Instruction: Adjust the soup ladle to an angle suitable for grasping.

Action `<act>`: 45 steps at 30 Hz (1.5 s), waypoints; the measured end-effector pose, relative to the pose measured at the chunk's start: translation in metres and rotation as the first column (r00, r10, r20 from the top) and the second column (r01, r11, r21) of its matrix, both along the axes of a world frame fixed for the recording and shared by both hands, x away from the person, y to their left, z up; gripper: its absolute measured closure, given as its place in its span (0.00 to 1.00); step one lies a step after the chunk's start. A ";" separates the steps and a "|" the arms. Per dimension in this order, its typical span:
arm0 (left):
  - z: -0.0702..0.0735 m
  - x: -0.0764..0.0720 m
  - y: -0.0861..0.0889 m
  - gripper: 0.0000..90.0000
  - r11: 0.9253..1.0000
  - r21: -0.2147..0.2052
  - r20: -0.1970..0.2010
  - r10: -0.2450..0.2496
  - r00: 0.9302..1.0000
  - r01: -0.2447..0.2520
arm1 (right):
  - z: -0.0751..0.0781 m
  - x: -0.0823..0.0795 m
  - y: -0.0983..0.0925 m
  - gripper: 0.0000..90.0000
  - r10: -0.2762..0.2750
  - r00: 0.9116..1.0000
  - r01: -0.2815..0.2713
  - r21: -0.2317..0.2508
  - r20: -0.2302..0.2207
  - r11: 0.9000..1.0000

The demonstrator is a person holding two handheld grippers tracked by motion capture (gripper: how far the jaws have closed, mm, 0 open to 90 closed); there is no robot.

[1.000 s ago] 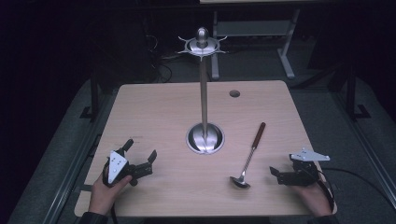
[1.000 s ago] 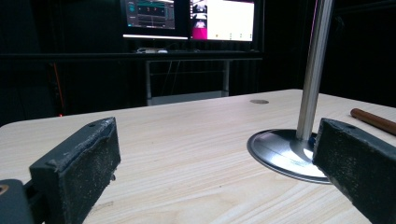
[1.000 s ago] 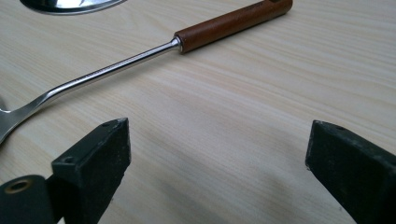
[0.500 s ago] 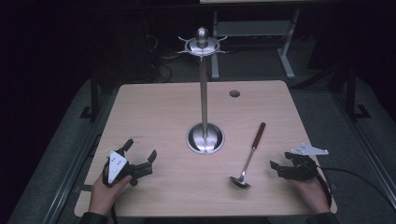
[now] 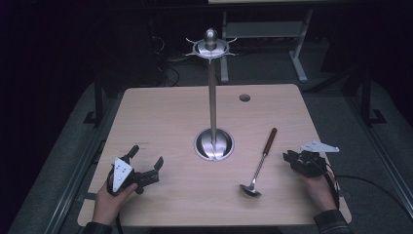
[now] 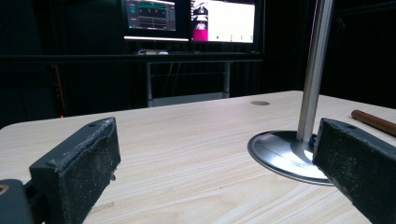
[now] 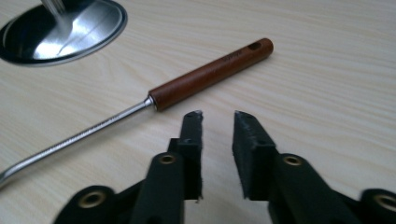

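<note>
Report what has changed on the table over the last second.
The right claw edged slightly left toward the ladle; its jaws stand a little apart near the wooden handle, holding nothing. The left claw stayed wide open in place. The ladle and the metal stand did not move; nothing was gripped or released.

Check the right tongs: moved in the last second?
Yes, slightly. The right tongs have edged leftward, toward the ladle, judged against the table's right edge.

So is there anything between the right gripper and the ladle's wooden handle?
Nothing visible. The right gripper points at the ladle handle with just bare table between them; its jaws are slightly parted and empty.
</note>
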State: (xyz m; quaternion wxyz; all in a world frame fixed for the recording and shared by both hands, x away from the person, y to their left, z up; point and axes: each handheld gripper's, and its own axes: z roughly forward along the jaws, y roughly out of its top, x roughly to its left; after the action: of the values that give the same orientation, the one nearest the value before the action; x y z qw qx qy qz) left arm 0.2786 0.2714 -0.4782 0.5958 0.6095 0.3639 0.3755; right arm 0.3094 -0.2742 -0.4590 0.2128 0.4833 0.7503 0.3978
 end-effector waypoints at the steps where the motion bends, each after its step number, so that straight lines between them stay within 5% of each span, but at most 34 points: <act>1: 0.000 0.000 0.000 0.00 1.000 -0.005 0.001 -0.001 1.000 0.001 | 0.001 0.003 0.001 0.87 0.003 1.000 -0.003 0.003 -0.005 1.000; 4: 0.000 0.000 0.000 0.00 1.000 -0.005 -0.004 0.002 1.000 -0.002 | 0.003 0.010 0.004 0.99 0.011 1.000 -0.011 -0.003 0.002 1.000; 21: 0.000 0.001 0.000 0.00 1.000 -0.008 -0.006 -0.002 1.000 0.002 | 0.010 0.047 0.020 1.00 0.003 0.999 -0.003 -0.004 0.036 1.000; 31: 0.000 0.001 -0.001 0.00 1.000 -0.017 -0.004 -0.002 1.000 0.002 | -0.004 0.075 0.018 1.00 -0.036 0.999 0.036 -0.014 0.010 0.999; 45: 0.000 0.001 -0.001 0.00 1.000 -0.016 -0.004 -0.002 1.000 0.002 | -0.018 0.081 0.022 1.00 0.000 0.999 -0.001 -0.041 -0.035 0.999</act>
State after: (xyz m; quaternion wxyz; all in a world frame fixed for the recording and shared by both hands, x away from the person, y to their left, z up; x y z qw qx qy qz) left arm 0.2793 0.2704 -0.4783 0.6005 0.6057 0.3674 0.3709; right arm 0.3906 -0.2521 -0.4772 0.2097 0.4855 0.7620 0.3738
